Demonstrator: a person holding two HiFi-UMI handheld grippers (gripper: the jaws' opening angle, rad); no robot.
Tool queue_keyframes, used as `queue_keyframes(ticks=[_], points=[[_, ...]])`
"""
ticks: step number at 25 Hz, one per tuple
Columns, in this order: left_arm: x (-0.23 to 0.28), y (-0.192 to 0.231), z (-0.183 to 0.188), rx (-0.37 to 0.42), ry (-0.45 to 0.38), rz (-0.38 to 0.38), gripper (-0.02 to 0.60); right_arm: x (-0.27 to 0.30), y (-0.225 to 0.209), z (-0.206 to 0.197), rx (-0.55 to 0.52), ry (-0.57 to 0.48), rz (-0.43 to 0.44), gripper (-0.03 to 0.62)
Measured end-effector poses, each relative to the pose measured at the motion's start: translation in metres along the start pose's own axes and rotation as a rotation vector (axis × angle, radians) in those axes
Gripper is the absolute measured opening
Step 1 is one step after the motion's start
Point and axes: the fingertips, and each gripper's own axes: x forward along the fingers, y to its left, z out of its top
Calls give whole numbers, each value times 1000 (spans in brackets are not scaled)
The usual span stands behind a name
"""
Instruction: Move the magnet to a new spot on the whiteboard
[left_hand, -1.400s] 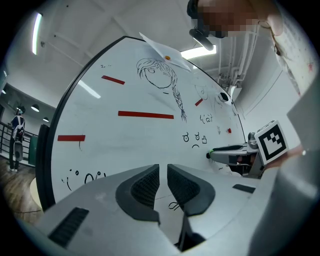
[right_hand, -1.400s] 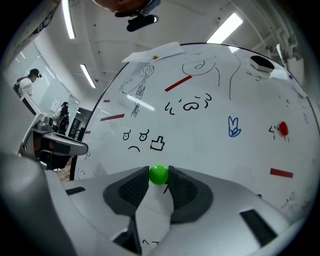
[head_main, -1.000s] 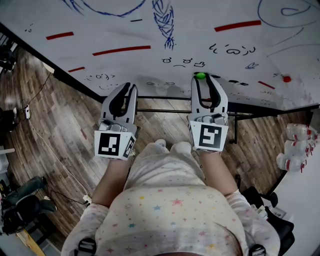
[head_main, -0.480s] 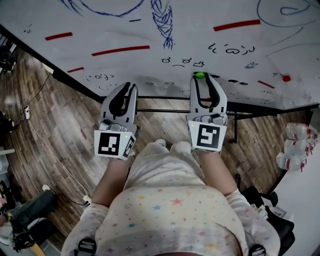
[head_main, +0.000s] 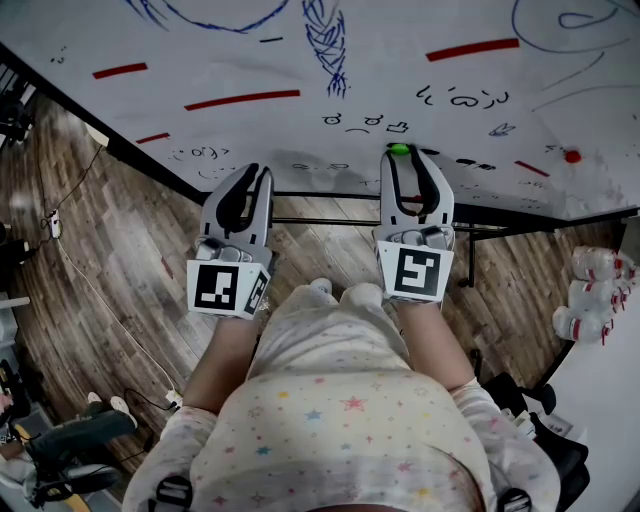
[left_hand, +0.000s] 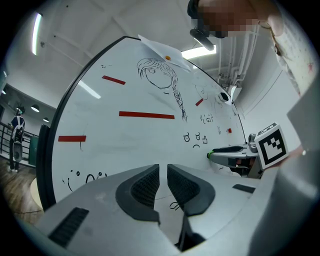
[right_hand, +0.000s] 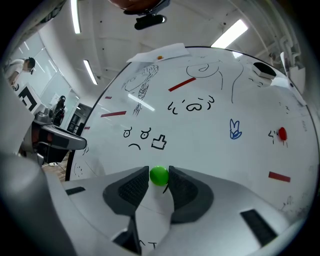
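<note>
Left gripper (head_main: 262, 172) level, facing the whiteboard (head_main: 300, 60); fingers (left_hand: 145, 185) a narrow slit apart, nothing between. At its 3 o'clock, right gripper (head_main: 408, 160), fingers (right_hand: 182, 187) pinching green magnet (right_hand: 159, 175) on the board's lower part. In right gripper view, frowning doodle (right_hand: 134, 137) at magnet's 11 o'clock; red dot (right_hand: 282, 133) at 2 o'clock, well apart.
</note>
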Motion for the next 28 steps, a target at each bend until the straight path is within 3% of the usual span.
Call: queue_keyframes(ticks=[28], points=[[-15, -7, 12, 13, -27, 0, 48, -23, -1, 10, 9, -15, 16, 120]])
